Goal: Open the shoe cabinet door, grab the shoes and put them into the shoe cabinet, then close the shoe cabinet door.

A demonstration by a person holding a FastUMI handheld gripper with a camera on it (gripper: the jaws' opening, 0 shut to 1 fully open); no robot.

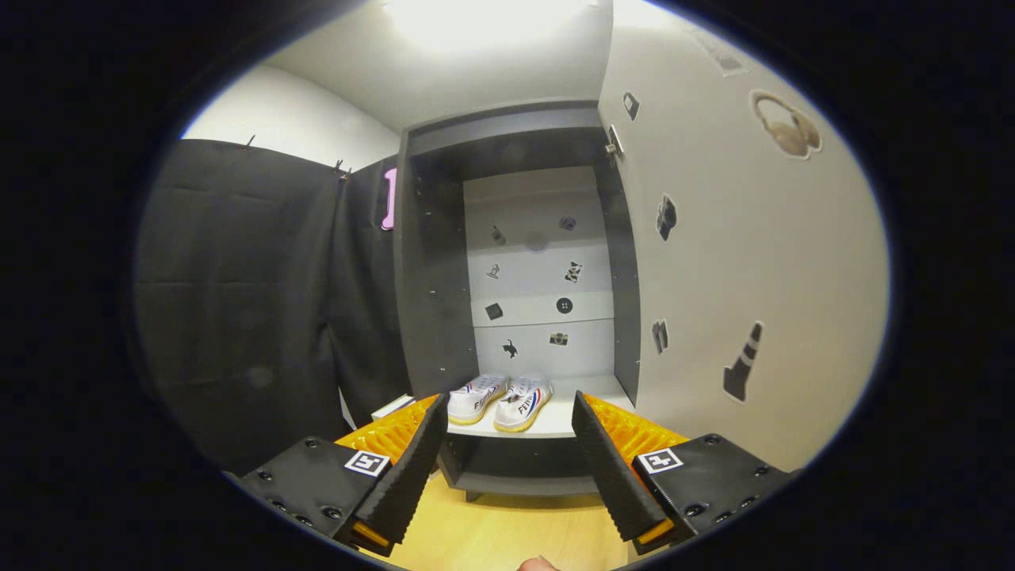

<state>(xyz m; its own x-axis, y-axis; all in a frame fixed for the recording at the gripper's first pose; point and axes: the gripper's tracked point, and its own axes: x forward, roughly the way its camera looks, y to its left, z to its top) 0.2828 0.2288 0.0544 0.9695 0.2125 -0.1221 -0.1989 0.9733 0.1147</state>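
A pair of white shoes (pixel 499 400) with red and blue stripes stands side by side on the white lower shelf (pixel 555 420) inside the dark grey shoe cabinet (pixel 432 270). The cabinet door (pixel 737 262), white with several stickers, is swung open to the right of the cabinet. My gripper (pixel 507 412) is open, its fingers spread wide with nothing between them. It is pulled back a short way in front of the shelf, and the shoes show just beyond and between the fingertips.
Black cloth (pixel 238 301) hangs to the left of the cabinet. The wooden floor (pixel 507 531) lies below the gripper. The cabinet's back panel (pixel 539 270) carries several small stickers. A small white object (pixel 392 408) lies by the cabinet's lower left corner.
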